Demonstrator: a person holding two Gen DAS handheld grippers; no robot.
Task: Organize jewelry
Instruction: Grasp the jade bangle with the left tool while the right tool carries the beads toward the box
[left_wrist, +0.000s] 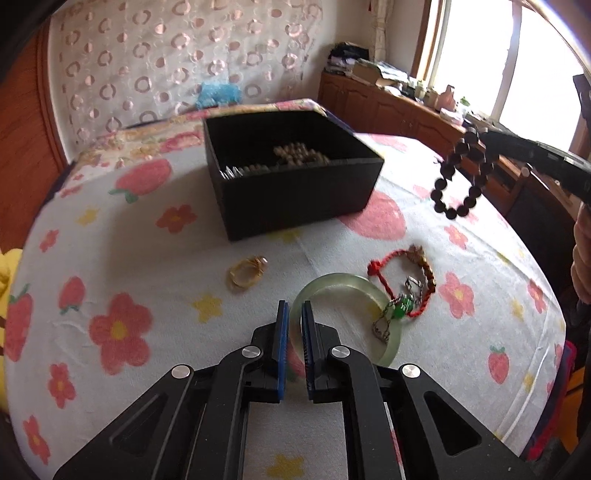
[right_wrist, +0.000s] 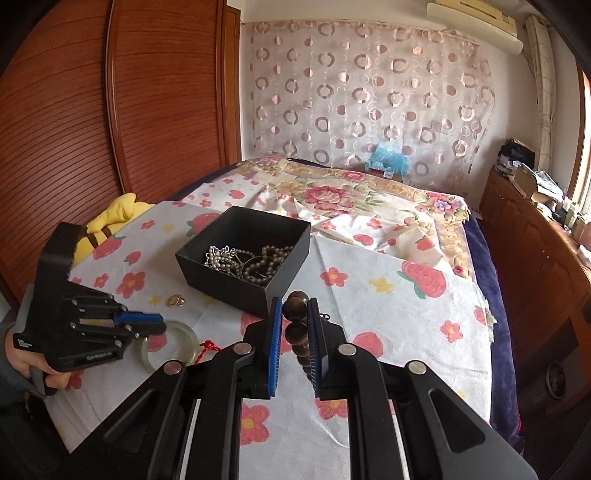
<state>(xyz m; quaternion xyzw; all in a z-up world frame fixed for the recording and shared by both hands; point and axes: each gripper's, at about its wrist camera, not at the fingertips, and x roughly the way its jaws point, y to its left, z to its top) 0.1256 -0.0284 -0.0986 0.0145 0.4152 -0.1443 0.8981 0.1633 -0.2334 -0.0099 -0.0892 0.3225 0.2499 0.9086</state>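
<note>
Jade bangle (left_wrist: 340, 314) first, in the left wrist view: it lies flat on the flowered bed cover (left_wrist: 147, 258) near the bed's near edge, and the left gripper (left_wrist: 294, 325) has its fingers (left_wrist: 283, 325) astride the near-left arc of the ring, one outside the rim and one inside, drawn nearly together on it; I judge them clamped. Just beside the bangle lie a red cord bracelet (left_wrist: 399, 273) and a silver chain with a green stone (left_wrist: 397, 310); a gold ring (left_wrist: 247, 273) sits apart, toward the black box (left_wrist: 291, 177), which stands straight ahead toward the bed's middle. To the right, the dark bead bracelet (left_wrist: 461, 173) hangs in the air.

From the right wrist view, the right gripper (right_wrist: 295, 332) has its fingers closed on that bead bracelet (right_wrist: 297, 325), the strand running lengthwise between them. The box (right_wrist: 236, 258), already holding pearl strands (right_wrist: 240, 262), lies directly ahead and below, so this hand looks nearer to a drop.
</note>
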